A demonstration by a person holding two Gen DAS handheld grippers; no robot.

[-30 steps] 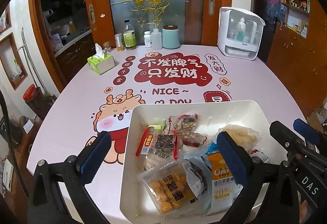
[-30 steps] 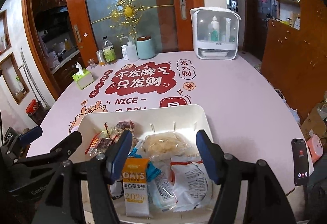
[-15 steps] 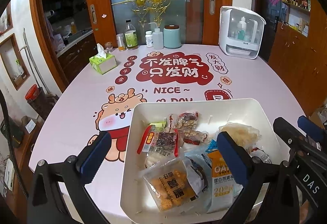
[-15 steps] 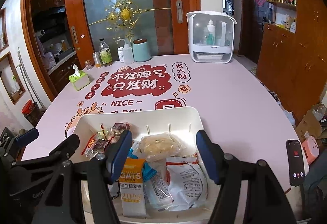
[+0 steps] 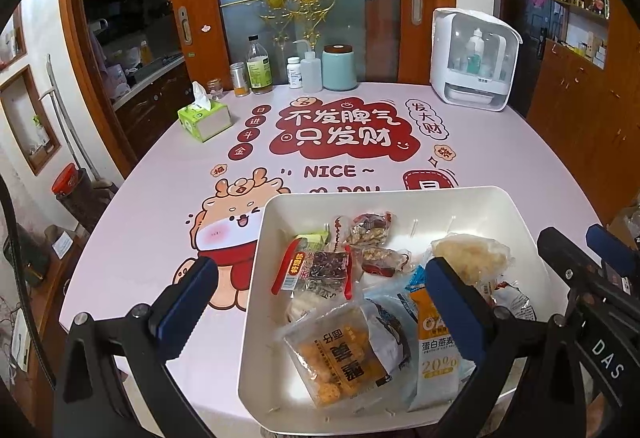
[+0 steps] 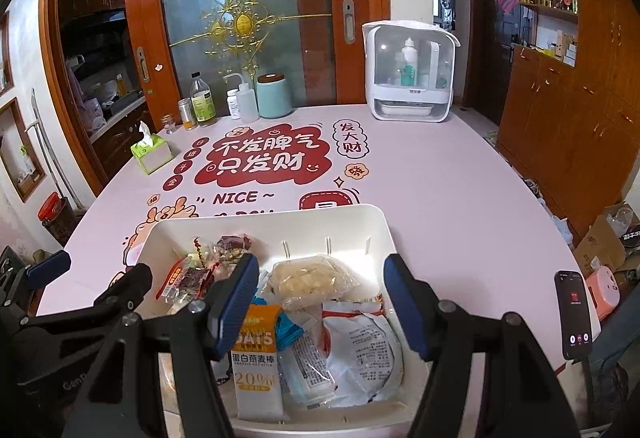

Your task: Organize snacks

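Observation:
A white plastic bin (image 5: 380, 198) (image 6: 276, 222) full of snack packets sits at the near edge of the pink round table (image 5: 160, 206). Inside lie an orange snack bag (image 5: 340, 354), an oat bar packet (image 6: 254, 358), a clear bag of pale chips (image 6: 308, 278) and red-wrapped nut packets (image 5: 368, 230). My left gripper (image 5: 320, 302) is open and empty, hovering above the bin's left half. My right gripper (image 6: 320, 302) is open and empty above the bin's middle. Each gripper shows at the edge of the other's view.
At the table's far edge stand a white cabinet box (image 5: 474, 58), a teal canister (image 5: 339, 68), bottles (image 5: 258, 66) and a green tissue box (image 5: 204, 116). A phone (image 6: 573, 318) stands at the right. Wooden cabinets (image 6: 580, 98) line the right wall.
Both grippers have drawn back and risen slightly, so the bin sits a bit lower in both views. Both stay open; nothing was picked up.

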